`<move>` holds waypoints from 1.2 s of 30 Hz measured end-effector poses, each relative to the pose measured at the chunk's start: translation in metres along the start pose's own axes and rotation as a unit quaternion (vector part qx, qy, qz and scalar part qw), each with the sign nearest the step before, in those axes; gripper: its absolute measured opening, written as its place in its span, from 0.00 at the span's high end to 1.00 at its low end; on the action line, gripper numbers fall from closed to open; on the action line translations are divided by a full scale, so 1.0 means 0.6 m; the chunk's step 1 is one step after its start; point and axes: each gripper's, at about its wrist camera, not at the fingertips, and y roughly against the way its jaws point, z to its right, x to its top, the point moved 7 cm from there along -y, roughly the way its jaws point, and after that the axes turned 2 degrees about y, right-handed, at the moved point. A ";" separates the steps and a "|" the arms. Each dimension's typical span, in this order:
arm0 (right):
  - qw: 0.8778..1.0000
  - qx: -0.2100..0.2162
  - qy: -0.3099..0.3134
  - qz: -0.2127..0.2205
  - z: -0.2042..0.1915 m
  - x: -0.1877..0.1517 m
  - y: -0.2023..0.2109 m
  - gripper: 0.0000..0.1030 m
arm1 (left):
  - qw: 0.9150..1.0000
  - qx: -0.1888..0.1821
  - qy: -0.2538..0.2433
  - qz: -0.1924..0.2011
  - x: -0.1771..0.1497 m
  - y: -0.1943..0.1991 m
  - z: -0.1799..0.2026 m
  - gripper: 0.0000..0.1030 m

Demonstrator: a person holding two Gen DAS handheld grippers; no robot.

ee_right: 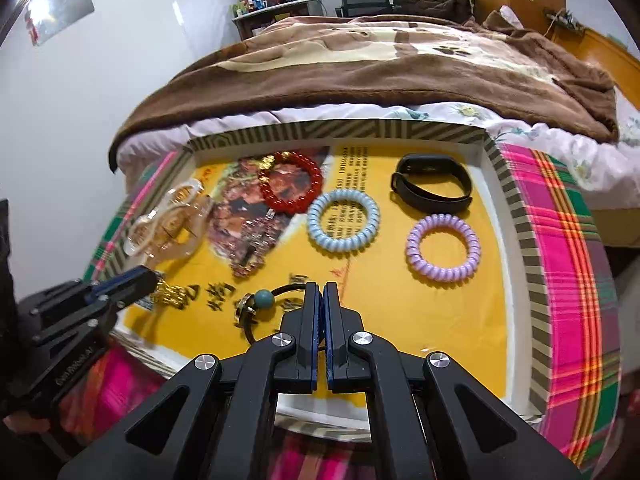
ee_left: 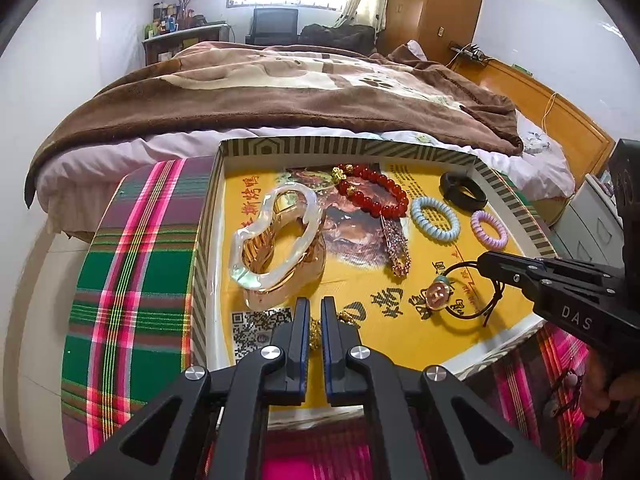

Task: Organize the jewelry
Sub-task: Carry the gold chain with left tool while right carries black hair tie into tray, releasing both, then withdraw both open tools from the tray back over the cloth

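A shallow box (ee_left: 352, 148) (ee_right: 520, 208) with a yellow printed floor holds the jewelry. My left gripper (ee_left: 315, 308) (ee_right: 154, 276) is shut on a gold chain (ee_left: 315, 334) (ee_right: 172, 294) at the box's near left. My right gripper (ee_right: 321, 292) (ee_left: 482, 259) is shut on the cord of a black hair tie with a teal bead and gold charm (ee_right: 256, 304) (ee_left: 440, 294). Also inside are a red bead bracelet (ee_left: 372, 192) (ee_right: 290, 188), a blue coil tie (ee_left: 435, 220) (ee_right: 344, 220), a purple coil tie (ee_left: 489, 230) (ee_right: 442, 248), a black band (ee_left: 464, 192) (ee_right: 432, 188), a pearly hair claw (ee_left: 276, 240) (ee_right: 168, 224) and a sparkly clip (ee_left: 396, 244) (ee_right: 256, 244).
The box lies on a plaid cloth (ee_left: 132, 272) (ee_right: 568, 248) next to a bed with a brown blanket (ee_left: 280, 92) (ee_right: 380, 64). A wooden headboard (ee_left: 560, 112) stands at the right.
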 end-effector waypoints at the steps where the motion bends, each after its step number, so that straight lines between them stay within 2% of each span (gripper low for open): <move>1: 1.000 -0.002 0.000 -0.002 0.002 -0.001 -0.001 0.98 | 1.000 0.003 0.001 0.000 -0.001 0.000 -0.001 0.95; 5: 1.000 -0.006 -0.001 -0.004 0.006 -0.004 -0.004 0.98 | 1.000 0.008 0.001 -0.002 -0.004 -0.001 -0.001 0.93; 7: 1.000 -0.011 0.001 -0.005 0.006 -0.005 -0.004 0.98 | 1.000 0.007 0.003 -0.002 -0.005 -0.001 -0.003 0.85; 9: 1.000 -0.010 -0.001 -0.005 0.007 -0.005 -0.005 0.98 | 1.000 0.005 0.004 -0.001 -0.006 -0.001 -0.003 0.68; 11: 1.000 -0.007 -0.004 -0.003 0.007 -0.004 -0.002 0.88 | 1.000 0.011 0.005 -0.001 -0.006 0.001 -0.005 0.63; 13: 1.000 -0.005 -0.007 0.001 0.006 -0.003 0.001 0.83 | 1.000 0.011 0.003 0.001 -0.006 0.003 -0.003 0.63; 16: 1.000 -0.006 -0.005 0.004 0.003 -0.001 0.005 0.82 | 1.000 0.011 0.005 0.000 -0.005 0.004 -0.003 0.59; 18: 1.000 -0.010 -0.002 0.006 0.002 0.000 0.008 0.81 | 1.000 0.010 0.006 0.001 -0.004 0.004 -0.003 0.51; 22: 1.000 -0.009 -0.004 0.009 0.001 0.000 0.014 0.78 | 1.000 0.014 0.008 0.001 -0.005 0.007 -0.005 0.47; 24: 1.000 -0.007 -0.006 0.012 0.000 0.000 0.018 0.75 | 1.000 0.016 0.008 0.001 -0.005 0.009 -0.006 0.39; 28: 1.000 -0.001 -0.009 0.022 0.001 -0.001 0.035 0.63 | 1.000 0.020 0.007 0.007 -0.006 0.026 -0.002 0.37; 36: 0.998 0.002 -0.012 0.056 0.010 -0.021 0.103 0.61 | 0.999 0.021 0.010 0.040 -0.015 0.096 0.012 0.30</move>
